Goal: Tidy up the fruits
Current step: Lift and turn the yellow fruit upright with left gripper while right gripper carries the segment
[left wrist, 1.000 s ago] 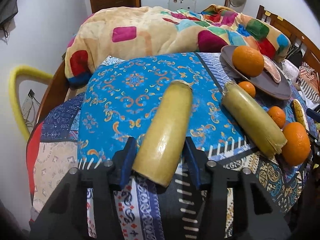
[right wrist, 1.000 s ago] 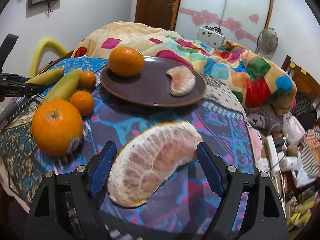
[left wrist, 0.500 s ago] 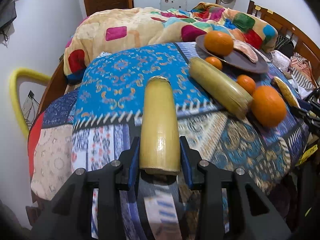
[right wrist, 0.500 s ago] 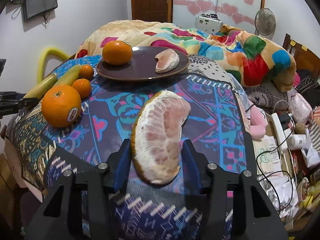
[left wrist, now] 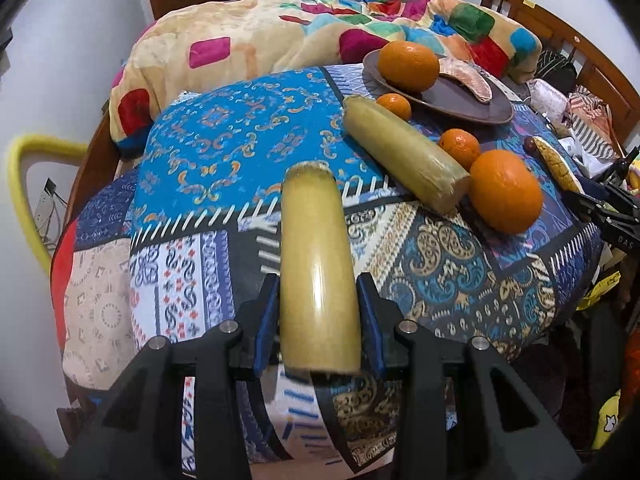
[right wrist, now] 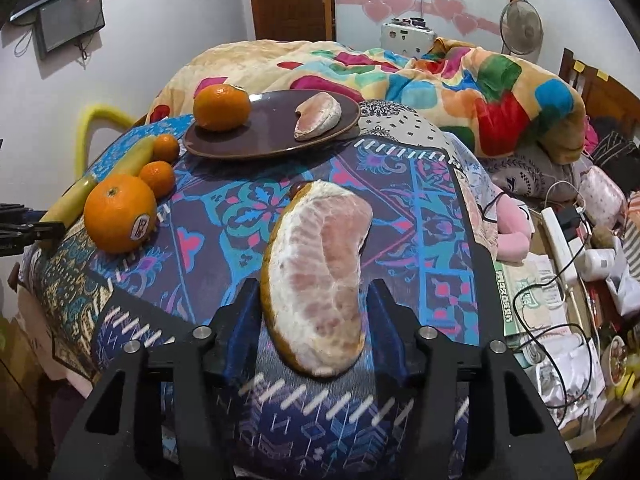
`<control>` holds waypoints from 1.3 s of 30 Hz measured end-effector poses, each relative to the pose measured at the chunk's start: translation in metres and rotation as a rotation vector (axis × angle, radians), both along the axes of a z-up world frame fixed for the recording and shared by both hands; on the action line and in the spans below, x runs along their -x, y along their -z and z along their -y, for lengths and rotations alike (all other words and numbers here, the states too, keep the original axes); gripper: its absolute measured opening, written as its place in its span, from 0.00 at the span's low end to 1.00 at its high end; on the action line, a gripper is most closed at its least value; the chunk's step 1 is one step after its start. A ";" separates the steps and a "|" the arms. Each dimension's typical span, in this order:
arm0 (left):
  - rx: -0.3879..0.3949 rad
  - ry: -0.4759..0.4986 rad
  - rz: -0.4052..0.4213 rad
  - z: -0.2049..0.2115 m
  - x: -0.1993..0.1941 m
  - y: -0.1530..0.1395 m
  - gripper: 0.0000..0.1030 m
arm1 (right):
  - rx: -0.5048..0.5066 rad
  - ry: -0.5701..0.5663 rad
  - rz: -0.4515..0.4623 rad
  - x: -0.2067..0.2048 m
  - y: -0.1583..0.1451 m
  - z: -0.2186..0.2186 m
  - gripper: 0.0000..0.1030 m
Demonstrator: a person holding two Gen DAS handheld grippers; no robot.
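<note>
At bottom centre of each wrist view, a load is clamped in the jaws: yellow cane piece (left wrist: 318,280) by left gripper (left wrist: 319,312), peeled pomelo wedge (right wrist: 316,276) by right gripper (right wrist: 314,316), both above the patterned bedspread (left wrist: 224,148).

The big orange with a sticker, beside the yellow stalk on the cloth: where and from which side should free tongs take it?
Grip the big orange across its widest middle, coming from above. It is round and smooth, so a lower or higher hold may slip. The stalk and a small orange crowd its far side, so place the tongs on the free sides.
</note>
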State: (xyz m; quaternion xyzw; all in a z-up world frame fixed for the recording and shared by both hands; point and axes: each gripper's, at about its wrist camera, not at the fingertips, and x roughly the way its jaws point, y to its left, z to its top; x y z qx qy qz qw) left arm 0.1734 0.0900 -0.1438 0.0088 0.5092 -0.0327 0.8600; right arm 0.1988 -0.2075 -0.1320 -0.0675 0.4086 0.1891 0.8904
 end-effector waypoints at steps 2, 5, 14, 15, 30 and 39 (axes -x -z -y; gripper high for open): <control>-0.016 0.004 -0.008 0.003 -0.007 0.002 0.36 | -0.002 -0.003 -0.004 -0.006 0.000 -0.001 0.52; -0.020 0.004 -0.017 0.004 -0.018 0.005 0.36 | 0.000 -0.007 -0.006 -0.014 0.001 -0.005 0.53; -0.016 0.012 -0.009 0.005 -0.041 0.007 0.36 | 0.002 -0.012 0.029 -0.016 0.005 -0.008 0.52; -0.015 0.012 -0.007 0.005 -0.042 0.007 0.36 | -0.003 -0.015 0.032 -0.015 0.005 -0.008 0.50; -0.025 0.025 0.120 0.022 -0.017 -0.038 0.35 | -0.048 0.002 0.084 -0.003 -0.014 0.006 0.44; 0.003 0.056 0.220 0.050 -0.009 -0.081 0.35 | -0.097 0.010 0.145 0.005 -0.039 0.016 0.44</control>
